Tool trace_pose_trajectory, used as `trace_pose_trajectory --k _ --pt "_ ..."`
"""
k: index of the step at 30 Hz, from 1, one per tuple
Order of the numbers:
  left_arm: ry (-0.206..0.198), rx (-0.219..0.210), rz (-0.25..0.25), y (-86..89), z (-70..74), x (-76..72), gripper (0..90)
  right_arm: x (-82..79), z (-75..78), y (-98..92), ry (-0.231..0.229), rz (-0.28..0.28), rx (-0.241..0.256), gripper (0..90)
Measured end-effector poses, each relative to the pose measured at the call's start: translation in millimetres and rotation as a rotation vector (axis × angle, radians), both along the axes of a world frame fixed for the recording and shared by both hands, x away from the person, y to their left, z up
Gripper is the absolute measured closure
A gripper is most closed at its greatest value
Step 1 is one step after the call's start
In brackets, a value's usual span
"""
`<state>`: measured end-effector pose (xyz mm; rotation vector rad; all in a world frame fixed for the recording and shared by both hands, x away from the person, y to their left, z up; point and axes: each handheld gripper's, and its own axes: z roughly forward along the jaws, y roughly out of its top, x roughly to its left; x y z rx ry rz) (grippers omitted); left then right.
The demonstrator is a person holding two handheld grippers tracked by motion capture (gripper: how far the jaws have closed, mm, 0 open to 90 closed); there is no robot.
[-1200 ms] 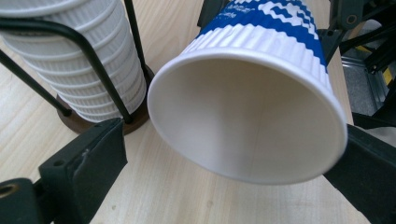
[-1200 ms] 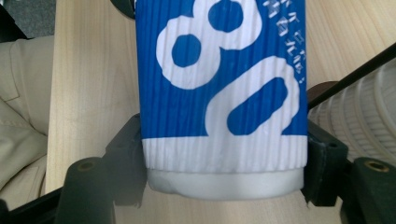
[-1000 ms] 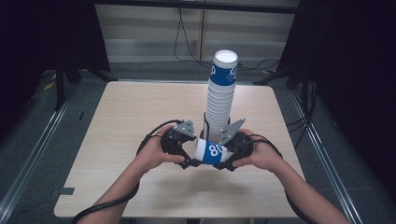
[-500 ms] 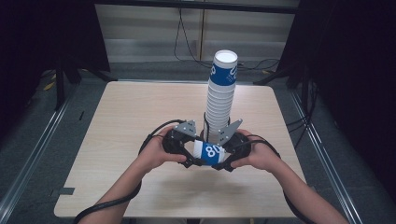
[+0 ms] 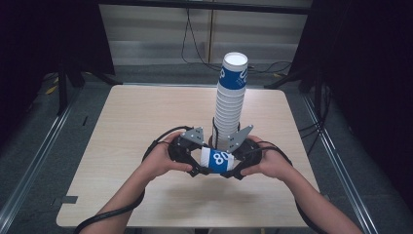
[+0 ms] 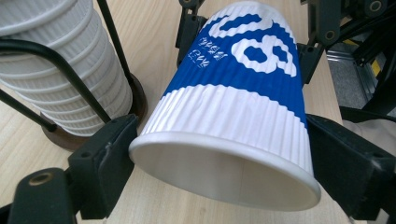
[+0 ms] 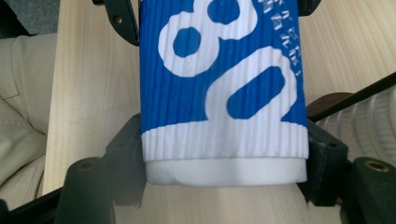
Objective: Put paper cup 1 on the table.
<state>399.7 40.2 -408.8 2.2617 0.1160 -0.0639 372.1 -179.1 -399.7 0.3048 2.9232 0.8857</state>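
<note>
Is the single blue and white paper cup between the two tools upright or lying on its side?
On its side. The paper cup lies horizontal above the table, open rim toward the left tool, base toward the right tool.

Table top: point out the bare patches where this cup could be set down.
The table lies bare left of the cup stack, and right of it toward the far right corner. The near strip by the front edge is free too. It is crowded at the stack's foot, where both hand-held grippers hold the cup.
</note>
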Motion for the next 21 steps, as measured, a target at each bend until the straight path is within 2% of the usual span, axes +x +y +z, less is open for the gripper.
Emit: trace_pose_trajectory --k 3,7,10,12,18,21 --pt "0.004 0.001 0.004 0.3 -0.5 -0.2 13.0 -0.2 0.7 -0.6 -0.005 -0.001 0.005 30.0" --pt "-0.013 0.007 0.003 0.4 -1.1 -0.6 12.7 -0.1 1.4 -0.5 -0.010 0.000 0.012 30.1" --pt "-0.022 0.024 -0.002 1.6 -1.8 -0.7 12.5 -0.3 1.7 -1.2 -0.015 0.002 0.018 30.1" --pt "-0.013 0.034 0.000 2.2 -2.6 -0.4 12.5 -0.7 2.3 -2.0 -0.017 -0.007 0.022 30.1" --pt "0.002 0.019 0.009 2.2 -4.5 -0.6 13.8 -0.2 2.6 -3.5 -0.019 -0.003 0.029 30.1" --pt "-0.011 0.013 0.004 3.0 -2.8 -0.4 14.8 -0.9 1.5 -4.0 -0.010 -0.017 0.032 30.1"
